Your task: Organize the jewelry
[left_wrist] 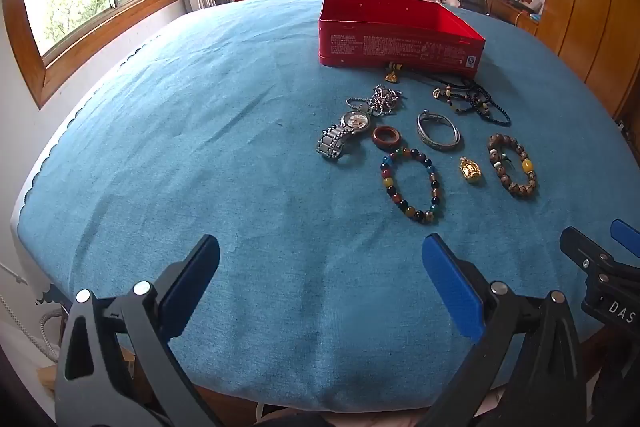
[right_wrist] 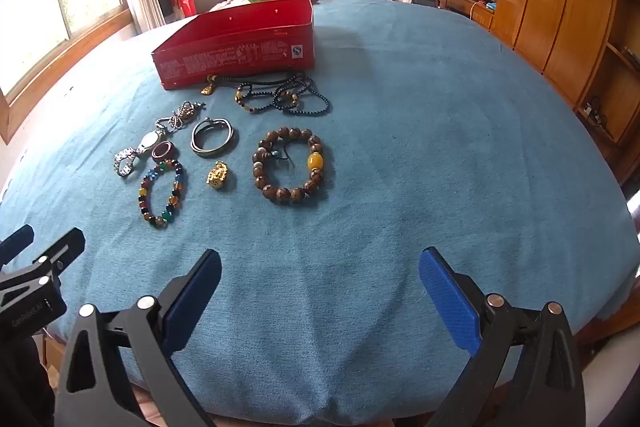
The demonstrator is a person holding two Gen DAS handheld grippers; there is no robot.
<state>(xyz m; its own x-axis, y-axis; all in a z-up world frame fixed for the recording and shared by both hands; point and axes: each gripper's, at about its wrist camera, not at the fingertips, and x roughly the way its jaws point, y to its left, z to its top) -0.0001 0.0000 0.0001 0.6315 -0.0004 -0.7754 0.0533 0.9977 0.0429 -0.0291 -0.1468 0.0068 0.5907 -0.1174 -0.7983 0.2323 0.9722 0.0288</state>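
Opening step, by the look of it: nothing lifted, nothing visibly in the red tin (left_wrist: 400, 39) from either view.

Left tongs (left_wrist: 320, 275) spread wide and empty, low centre of the left wrist view, tilted down over bare blue cloth (left_wrist: 200, 167). Right tongs (right_wrist: 320, 283) likewise released and empty, low centre of the right wrist view, also over bare cloth.

Jewelry laid out on the cloth-covered surface, right of centre in the left view, left of centre in the right view:
- Red tin at upper centre, lid off, interior mostly hidden by its near wall.
- Black beaded necklaces (right_wrist: 288, 97) tangled just in front of the tin, a small gold pendant (right_wrist: 208, 89) touching or nearly touching the tin's near wall.
- Silver chain (left_wrist: 382, 101) bunched against a metal watch (left_wrist: 344, 135).
- Reddish ring (left_wrist: 386, 137) just beside the watch.
- Silver bangle (left_wrist: 438, 131) near the middle of the group.
- Multicoloured bead bracelet (left_wrist: 412, 183) nearest the left tongs.
- Gold charm (right_wrist: 218, 175) between the two bracelets.
- Brown wooden bead bracelet (right_wrist: 294, 165) nearest the right tongs.

Next move, as a judgement: reach forward to a near piece, probably a bead bracelet, straddle one side of the loop, clench, then carry to the tin. Small charm and ring likely fiddly; tangled necklaces liable to drag neighbours.
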